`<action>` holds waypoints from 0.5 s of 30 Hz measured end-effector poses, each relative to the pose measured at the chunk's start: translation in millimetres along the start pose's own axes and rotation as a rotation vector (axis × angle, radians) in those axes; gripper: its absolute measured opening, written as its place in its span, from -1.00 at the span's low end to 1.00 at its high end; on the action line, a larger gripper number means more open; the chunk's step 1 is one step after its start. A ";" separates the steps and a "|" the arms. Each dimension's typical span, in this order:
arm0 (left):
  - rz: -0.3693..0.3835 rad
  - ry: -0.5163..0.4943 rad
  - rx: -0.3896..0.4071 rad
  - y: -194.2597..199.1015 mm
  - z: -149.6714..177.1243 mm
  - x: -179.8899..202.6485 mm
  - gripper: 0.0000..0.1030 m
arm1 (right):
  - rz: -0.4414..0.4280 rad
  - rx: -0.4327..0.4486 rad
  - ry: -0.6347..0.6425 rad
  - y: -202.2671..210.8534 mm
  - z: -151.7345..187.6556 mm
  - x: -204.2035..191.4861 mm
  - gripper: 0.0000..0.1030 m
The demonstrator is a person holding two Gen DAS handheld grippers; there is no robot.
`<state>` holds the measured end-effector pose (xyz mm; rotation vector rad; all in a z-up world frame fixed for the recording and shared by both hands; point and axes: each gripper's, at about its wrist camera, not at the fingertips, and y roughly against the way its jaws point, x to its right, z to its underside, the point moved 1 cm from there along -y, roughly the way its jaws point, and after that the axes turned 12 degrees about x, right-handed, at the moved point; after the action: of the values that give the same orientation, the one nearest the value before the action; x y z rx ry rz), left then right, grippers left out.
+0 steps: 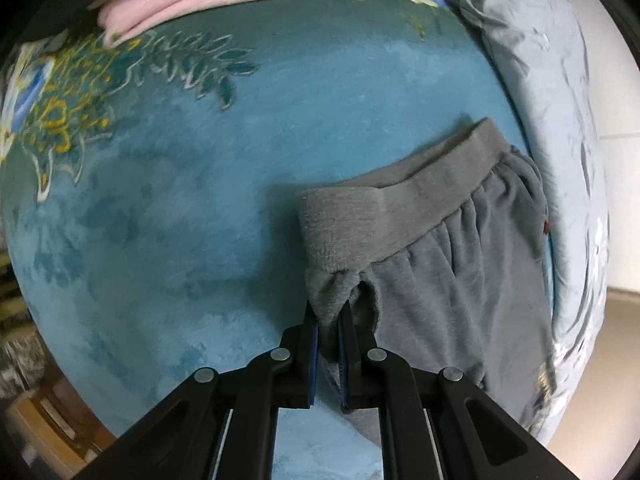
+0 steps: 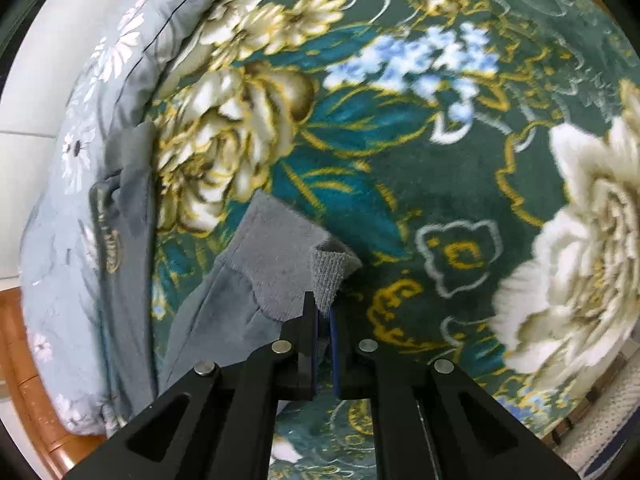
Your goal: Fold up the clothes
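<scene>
Your left claw (image 1: 329, 322) is pinched on the grey pants (image 1: 440, 280) just under the waistband; your right claw (image 2: 323, 314) is clamped on a cuff, pants trailing left over the blanket (image 2: 460, 184).

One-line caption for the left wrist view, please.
Left gripper pinches the grey trousers at the waistband corner on a teal blanket.
</scene>
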<state>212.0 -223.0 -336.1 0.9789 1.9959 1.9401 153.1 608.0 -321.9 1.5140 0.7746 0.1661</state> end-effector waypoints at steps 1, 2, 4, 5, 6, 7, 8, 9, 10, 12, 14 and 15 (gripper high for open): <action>-0.007 -0.010 -0.007 -2.0 0.1 1.6 -0.78 | -0.015 -0.009 0.002 -1.9 1.6 -1.0 -0.87; -0.008 -0.008 -0.011 -3.4 0.3 2.0 -0.78 | -0.019 -0.006 0.009 -1.9 3.4 -2.1 -0.85; -0.006 0.002 -0.018 -5.4 0.8 2.2 -0.78 | -0.038 0.002 0.007 -0.3 6.2 -2.4 -0.66; -0.004 0.007 -0.020 -6.1 1.1 2.1 -0.78 | -0.050 0.007 -0.001 1.2 7.5 -1.5 -0.48; -0.004 0.009 -0.024 -7.1 1.2 1.2 -0.77 | -0.056 0.011 -0.012 3.6 9.3 0.6 -0.16; -0.005 0.011 -0.028 -8.1 1.3 0.1 -0.76 | -0.055 0.017 -0.018 6.0 11.3 2.4 -0.12; -0.006 0.012 -0.032 -9.1 1.3 -1.0 -0.76 | -0.052 0.021 -0.024 8.1 14.5 4.9 -0.12; -0.007 0.014 -0.037 -10.2 1.4 -2.1 -0.74 | -0.051 0.015 -0.038 8.0 19.7 7.9 -0.12; -0.008 0.016 -0.041 -11.2 1.4 -3.2 -0.73 | -0.050 0.009 -0.052 8.0 25.0 10.9 -0.12; -0.010 0.019 -0.049 -13.2 1.5 -5.3 -0.71 | -0.048 -0.010 -0.072 4.9 38.9 15.3 -0.12; -0.012 0.022 -0.058 -15.2 1.6 -7.5 -0.69 | -0.072 -0.052 -0.098 -5.6 53.7 15.9 -0.12; -0.013 0.024 -0.062 -16.2 1.6 -8.6 -0.67 | -0.083 -0.078 -0.112 -12.1 61.5 15.0 -0.12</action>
<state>214.3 -225.3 -354.3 0.9296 1.9371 2.0032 193.7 564.2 -346.2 1.4030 0.7317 0.0479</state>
